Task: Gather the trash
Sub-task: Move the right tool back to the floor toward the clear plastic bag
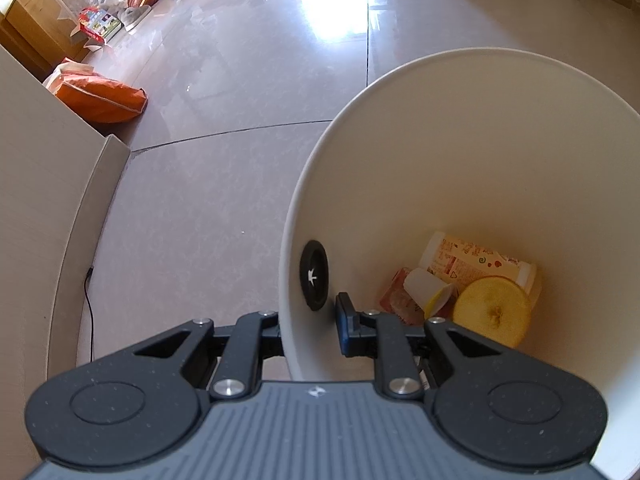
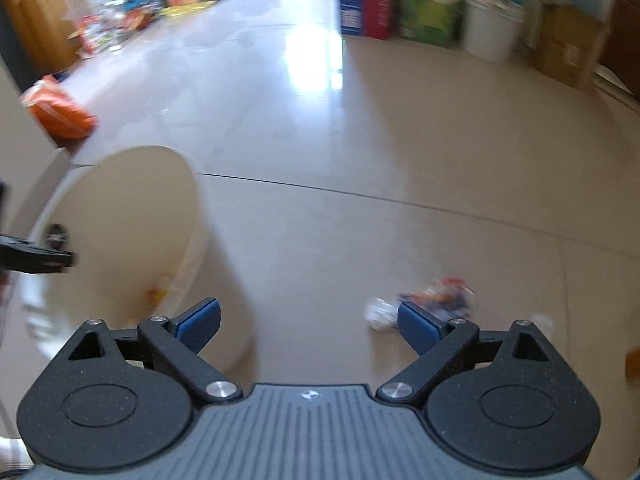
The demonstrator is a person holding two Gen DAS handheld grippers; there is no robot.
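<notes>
**2 grippers, 1 bin, trash on the tiles**

Left gripper [image 1: 312, 332] is clamped tight on the rim of the white bin [image 1: 460, 92], 1 finger inside the wall, 1 outside, tipping it. Down in the bin lie a yellow lid [image 1: 494, 310], a small cup [image 1: 426, 290] and a printed packet [image 1: 476, 258]. Right gripper [image 2: 308, 322] hangs over bare floor [image 2: 360, 152], jaws spread wide and gripping nothing. Crumpled wrapper [image 2: 436, 300] sits on the tiles beside its right finger, blurred.
</notes>
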